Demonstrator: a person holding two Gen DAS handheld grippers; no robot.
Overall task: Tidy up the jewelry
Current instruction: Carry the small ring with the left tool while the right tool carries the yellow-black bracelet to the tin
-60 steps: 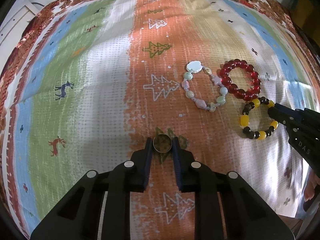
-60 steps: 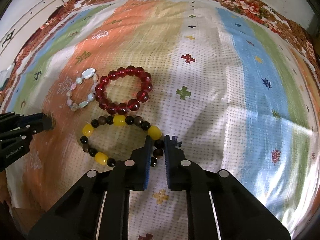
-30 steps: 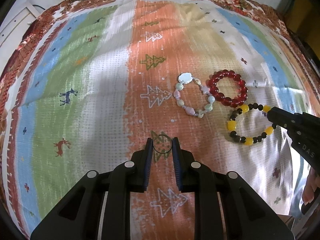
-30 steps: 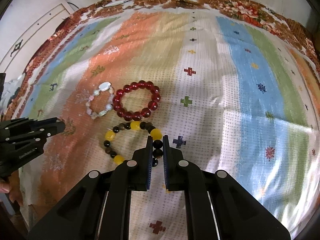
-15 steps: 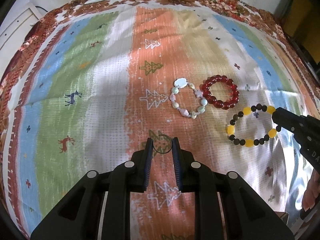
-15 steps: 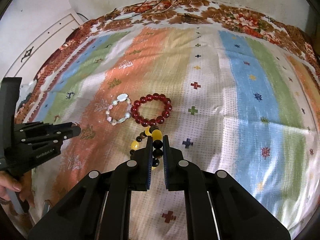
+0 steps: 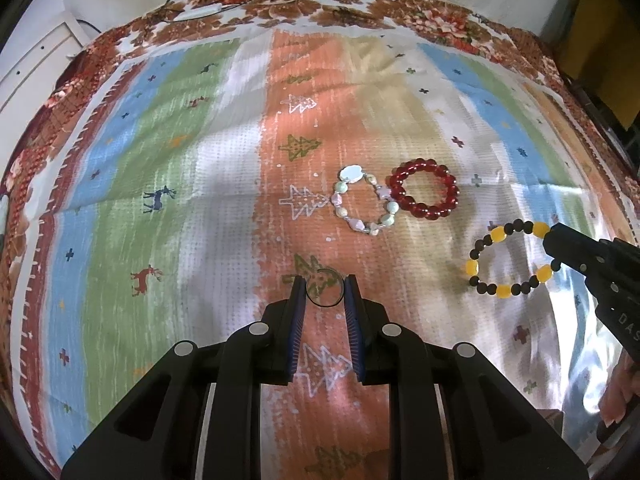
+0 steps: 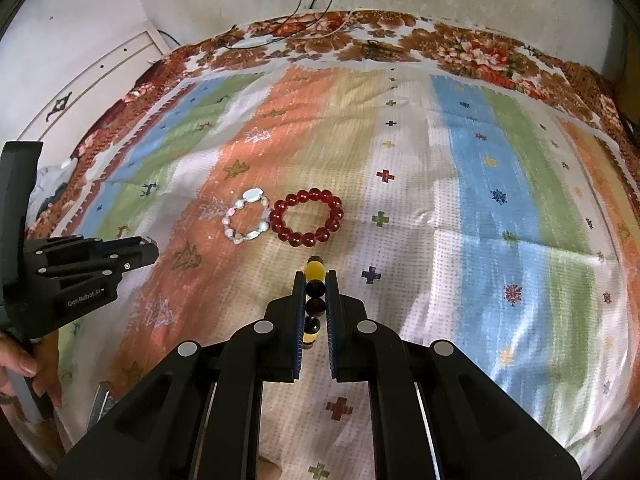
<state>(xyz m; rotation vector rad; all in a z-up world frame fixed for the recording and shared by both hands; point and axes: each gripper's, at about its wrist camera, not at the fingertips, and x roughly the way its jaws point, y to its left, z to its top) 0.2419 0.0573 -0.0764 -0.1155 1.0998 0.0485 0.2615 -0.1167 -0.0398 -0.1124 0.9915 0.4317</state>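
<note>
**Two hand-held grippers lift jewelry above a striped bedspread**

The left hand-held gripper (image 7: 324, 286) is clamped on a thin dark ring (image 7: 325, 289), pinched at its sides between the blue-padded fingertips and held up over the orange stripe of the bedspread (image 7: 180, 184). The right hand-held gripper (image 8: 316, 280) is clamped on a bracelet of black and yellow beads (image 8: 314, 284); seen from the left wrist view, this bracelet (image 7: 510, 258) hangs as an open loop from that gripper's tips, off the cloth.

Two more bracelets lie flat on the bed, near the middle, touching side by side: a pale mixed-stone bracelet (image 8: 245, 216) on the orange stripe and a dark red bead bracelet (image 8: 306, 218) on the beige stripe next to it. No box, tray or other container shows in either view. Fingers of the person's hand (image 8: 24, 364) grip the left tool's handle at the bed's near edge.
</note>
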